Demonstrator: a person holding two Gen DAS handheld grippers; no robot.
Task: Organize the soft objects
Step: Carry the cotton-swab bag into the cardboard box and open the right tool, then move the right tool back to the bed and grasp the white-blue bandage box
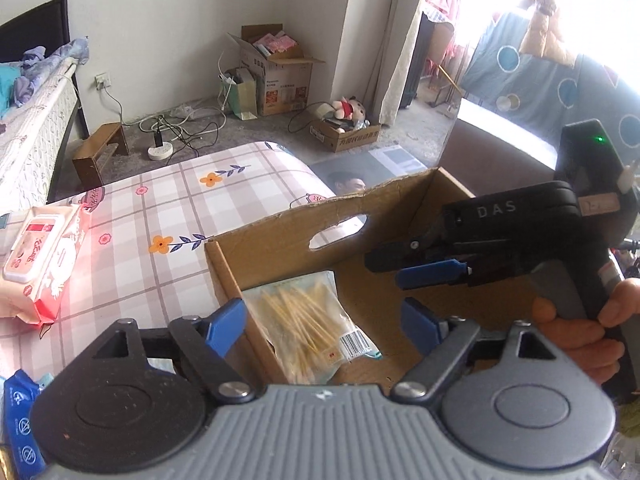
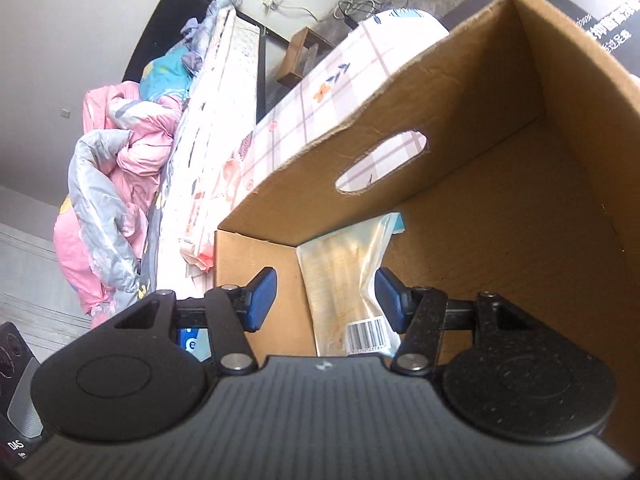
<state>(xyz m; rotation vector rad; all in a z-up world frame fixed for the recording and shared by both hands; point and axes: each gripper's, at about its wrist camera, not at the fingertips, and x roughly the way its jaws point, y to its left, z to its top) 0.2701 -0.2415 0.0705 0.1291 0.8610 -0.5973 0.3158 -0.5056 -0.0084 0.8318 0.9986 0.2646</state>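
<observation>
A clear bag of cotton swabs (image 1: pixel 308 328) lies on the floor of an open cardboard box (image 1: pixel 288 216); it also shows in the right wrist view (image 2: pixel 348 280) inside the box (image 2: pixel 520 160). My left gripper (image 1: pixel 324 322) is open and empty, its fingers straddling the box's left wall above the bag. My right gripper (image 2: pixel 326 298) is open and empty, just above the bag; it also shows in the left wrist view (image 1: pixel 424 268) over the box. A pink pack of wet wipes (image 1: pixel 40 260) lies on the checked bed cover at left.
The box stands on a bed with a flowered checked cover (image 1: pixel 168 216). A blue packet (image 1: pixel 20 412) lies at the lower left. Beyond are a second bed (image 1: pixel 36 120), floor cables, cardboard boxes (image 1: pixel 276 76) and a plush doll (image 1: pixel 350 108).
</observation>
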